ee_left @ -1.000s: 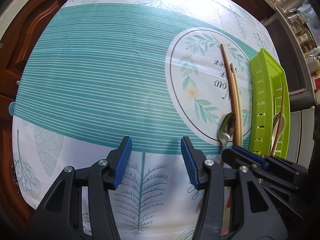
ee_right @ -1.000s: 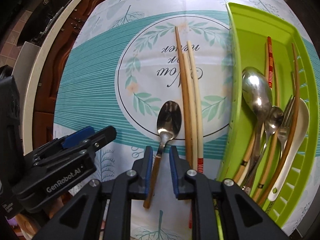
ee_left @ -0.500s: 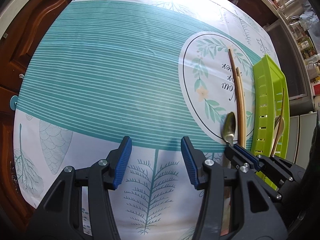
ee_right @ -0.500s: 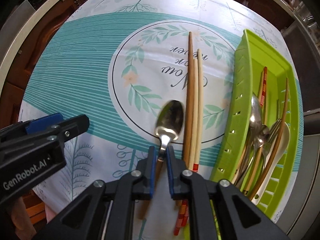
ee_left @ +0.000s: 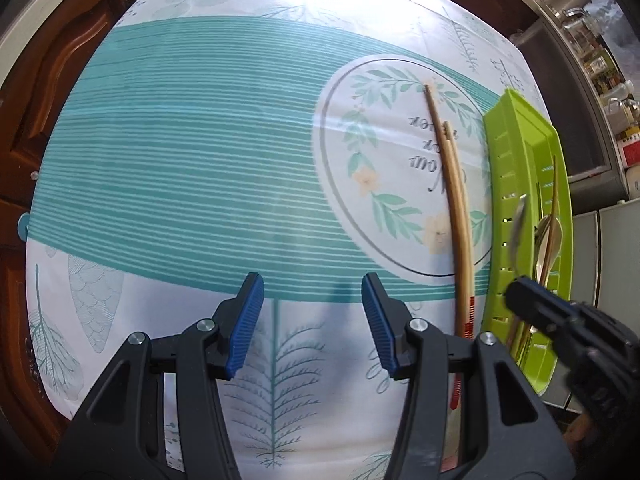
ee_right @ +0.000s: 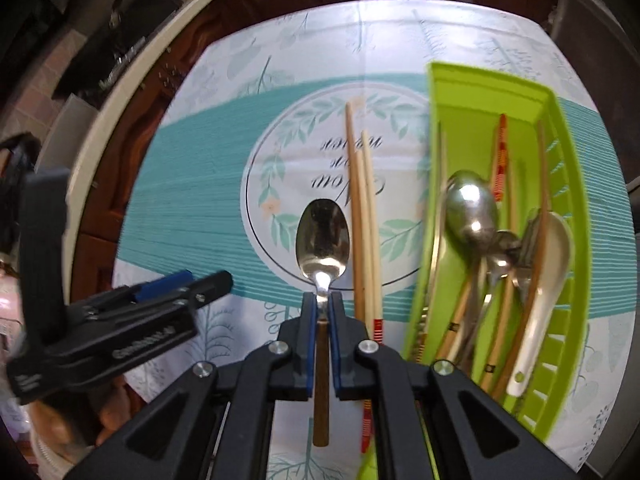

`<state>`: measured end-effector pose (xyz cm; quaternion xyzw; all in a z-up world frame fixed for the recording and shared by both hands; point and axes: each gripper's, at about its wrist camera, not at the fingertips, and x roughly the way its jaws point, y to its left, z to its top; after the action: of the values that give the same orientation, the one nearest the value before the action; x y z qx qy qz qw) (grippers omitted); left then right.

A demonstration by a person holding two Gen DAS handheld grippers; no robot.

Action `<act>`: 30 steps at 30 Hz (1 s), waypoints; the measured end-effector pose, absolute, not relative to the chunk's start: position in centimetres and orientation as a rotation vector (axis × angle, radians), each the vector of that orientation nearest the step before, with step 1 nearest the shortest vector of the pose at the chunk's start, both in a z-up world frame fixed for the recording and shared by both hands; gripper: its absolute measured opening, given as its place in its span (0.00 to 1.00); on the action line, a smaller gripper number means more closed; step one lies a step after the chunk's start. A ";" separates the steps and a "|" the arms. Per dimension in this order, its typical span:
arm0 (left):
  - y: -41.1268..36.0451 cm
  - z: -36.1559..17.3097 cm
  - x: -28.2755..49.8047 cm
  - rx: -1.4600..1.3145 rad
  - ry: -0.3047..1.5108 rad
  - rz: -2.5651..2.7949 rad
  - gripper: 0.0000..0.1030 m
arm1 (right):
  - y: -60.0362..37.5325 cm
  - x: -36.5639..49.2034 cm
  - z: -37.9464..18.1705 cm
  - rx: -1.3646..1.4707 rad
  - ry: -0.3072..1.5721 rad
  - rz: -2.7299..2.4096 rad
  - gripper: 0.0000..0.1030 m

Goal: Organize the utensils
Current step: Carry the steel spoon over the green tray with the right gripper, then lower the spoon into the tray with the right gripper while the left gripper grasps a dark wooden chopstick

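My right gripper (ee_right: pixel 321 306) has closed on the wooden-handled spoon (ee_right: pixel 323 236), which a second ago lay on the tablecloth (ee_left: pixel 192 168) between my parted pads, and has lifted it. In the left wrist view the spot beside the chopsticks (ee_left: pixel 456 208) where its bowl rested now shows only cloth, and the spoon appears blurred over the near wall of the green tray (ee_left: pixel 500 200).
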<state>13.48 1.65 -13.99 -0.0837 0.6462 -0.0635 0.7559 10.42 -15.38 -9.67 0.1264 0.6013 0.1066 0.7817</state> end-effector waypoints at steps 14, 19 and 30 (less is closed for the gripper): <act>-7.5 -13.9 16.8 -0.032 1.440 -0.189 0.46 | -24.7 9.0 -6.8 0.431 1.181 0.095 0.05; -9.2 -13.8 17.4 -0.011 1.440 -0.175 0.45 | -24.8 8.6 -7.0 0.443 1.177 0.102 0.05; -11.2 -14.5 18.2 0.009 1.432 -0.161 0.45 | -25.6 8.3 -7.3 0.462 1.176 0.097 0.05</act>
<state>18.23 -11.18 -14.52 0.0043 0.6556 -0.0738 0.7515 8.32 -25.60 -7.35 0.2159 0.5493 0.0452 0.8060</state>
